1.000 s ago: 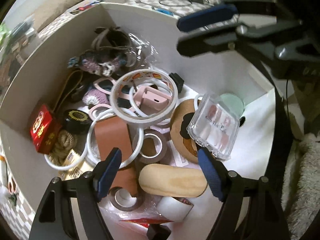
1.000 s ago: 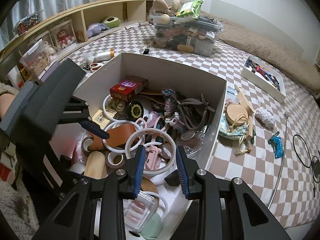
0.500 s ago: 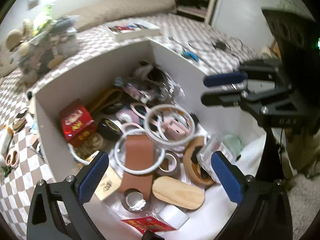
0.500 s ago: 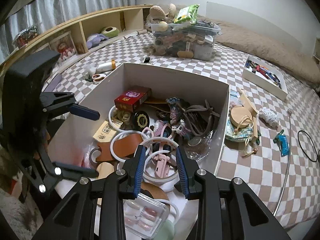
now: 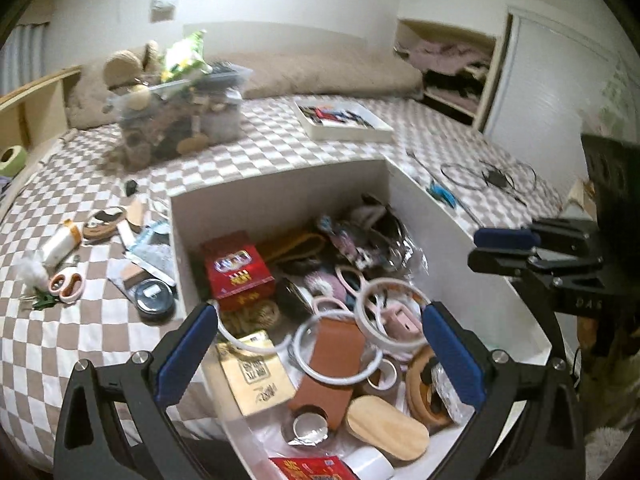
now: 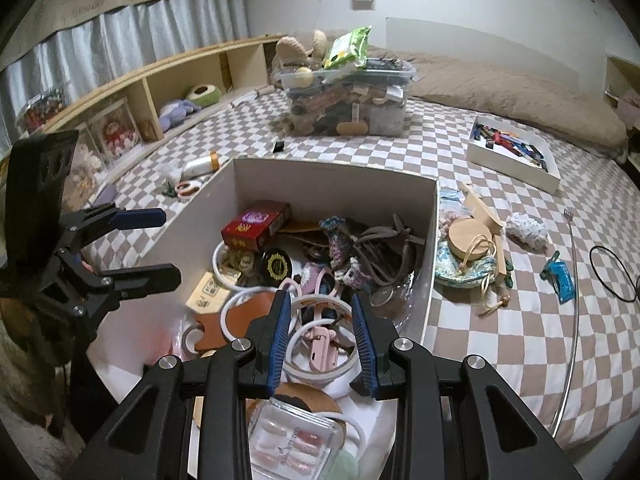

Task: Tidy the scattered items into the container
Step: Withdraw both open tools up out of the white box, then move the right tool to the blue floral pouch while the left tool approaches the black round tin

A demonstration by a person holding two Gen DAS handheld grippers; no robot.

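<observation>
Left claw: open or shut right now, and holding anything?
Open, empty. The left claw has just been opening; its blue pads stand wide apart above the white box, with nothing pressed between them.

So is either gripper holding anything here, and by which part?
Nothing is held. The left gripper is wide open above the box; the right gripper, jaws just opening, has nothing between its pads.
</observation>
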